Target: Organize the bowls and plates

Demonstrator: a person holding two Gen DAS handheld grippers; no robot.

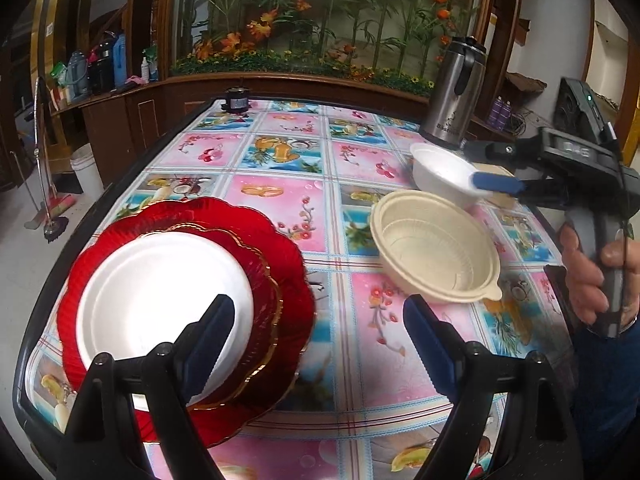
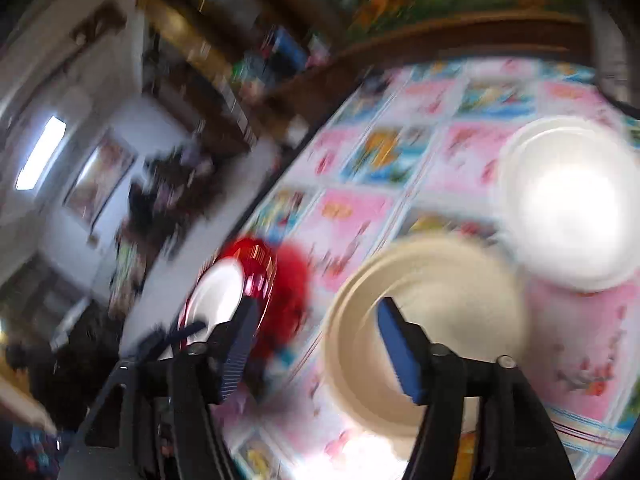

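Left wrist view shows the left gripper (image 1: 320, 320) with its jaws spread wide and empty, hanging over the table (image 1: 280, 184) between the stack at 8 o'clock and the bowls at 2 o'clock. That stack is a white plate (image 1: 160, 292) lying on a red scalloped plate (image 1: 280, 264). A beige bowl (image 1: 436, 248) sits tilted near the table's right side, and a white bowl (image 1: 440, 172) stands just behind it, close to a steel thermos (image 1: 456, 92). The right gripper (image 1: 496, 168), held in a hand (image 1: 592, 268), reaches in from 3 o'clock with one blue pad over the white bowl's rim; its jaws stand apart and I judge nothing is clamped.

The right wrist view is badly smeared, so that hand looks to be moving fast. The risk, as I see it: a swinging finger clips a light bowl, or pushes the white one against the thermos. The beige bowl looks unsettled and might rock or slide.
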